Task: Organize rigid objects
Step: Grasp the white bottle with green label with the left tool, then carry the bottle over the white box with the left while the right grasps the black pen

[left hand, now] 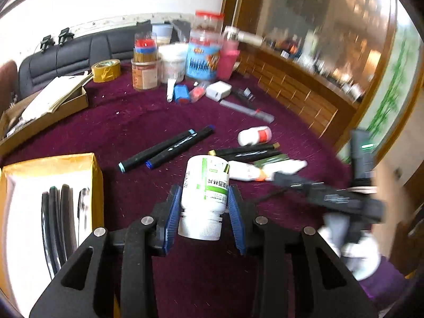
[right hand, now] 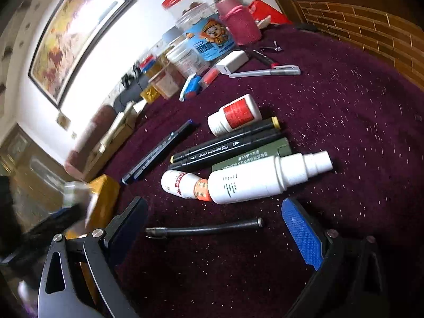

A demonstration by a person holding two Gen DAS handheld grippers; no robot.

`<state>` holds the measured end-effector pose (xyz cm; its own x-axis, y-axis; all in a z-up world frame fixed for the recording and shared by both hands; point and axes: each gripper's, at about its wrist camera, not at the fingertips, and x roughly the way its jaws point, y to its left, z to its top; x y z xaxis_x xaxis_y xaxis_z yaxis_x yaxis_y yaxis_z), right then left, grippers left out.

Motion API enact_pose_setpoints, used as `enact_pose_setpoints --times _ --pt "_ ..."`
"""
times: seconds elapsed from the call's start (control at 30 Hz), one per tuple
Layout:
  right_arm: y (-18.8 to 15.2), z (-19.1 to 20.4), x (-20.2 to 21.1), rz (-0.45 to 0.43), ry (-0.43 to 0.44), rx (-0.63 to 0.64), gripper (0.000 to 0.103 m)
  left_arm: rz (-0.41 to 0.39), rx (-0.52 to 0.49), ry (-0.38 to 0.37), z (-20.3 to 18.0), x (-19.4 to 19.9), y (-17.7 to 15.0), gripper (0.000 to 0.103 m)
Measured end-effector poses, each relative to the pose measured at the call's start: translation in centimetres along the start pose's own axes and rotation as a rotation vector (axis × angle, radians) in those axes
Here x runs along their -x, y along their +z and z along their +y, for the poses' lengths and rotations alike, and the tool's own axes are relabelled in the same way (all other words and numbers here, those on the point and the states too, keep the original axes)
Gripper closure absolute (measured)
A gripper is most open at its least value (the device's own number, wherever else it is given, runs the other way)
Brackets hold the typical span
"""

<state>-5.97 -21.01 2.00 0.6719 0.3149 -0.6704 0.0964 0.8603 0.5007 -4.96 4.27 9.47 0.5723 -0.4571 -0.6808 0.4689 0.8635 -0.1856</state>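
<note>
L gripper is clamping a white pill bottle w/ green label, cap toward cam, lifted above the purple cloth. R gripper is hovering low over cloth, jaws wide apart, nothing between; black rod is lying just ahead, white spray bottle beyond.

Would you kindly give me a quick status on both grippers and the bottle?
Left gripper shut on white pill bottle, lifted above the purple cloth. Right gripper open, empty, over black pen. Markers and spray bottle lie ahead.
</note>
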Motion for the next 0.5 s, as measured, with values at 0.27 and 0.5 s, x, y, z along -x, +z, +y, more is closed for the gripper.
enact_pose_setpoints --times 0.27,0.5 --pt "-2.3 5.7 -2.0 0.141 -0.065 0.226 0.003 -0.091 0.112 -0.092 2.3 3.8 -1.0 0.070" --pt "-4.8 10.4 -3.2 0.275 -0.014 0.376 0.004 -0.115 0.158 -0.052 3.8 6.0 -2.1 0.070"
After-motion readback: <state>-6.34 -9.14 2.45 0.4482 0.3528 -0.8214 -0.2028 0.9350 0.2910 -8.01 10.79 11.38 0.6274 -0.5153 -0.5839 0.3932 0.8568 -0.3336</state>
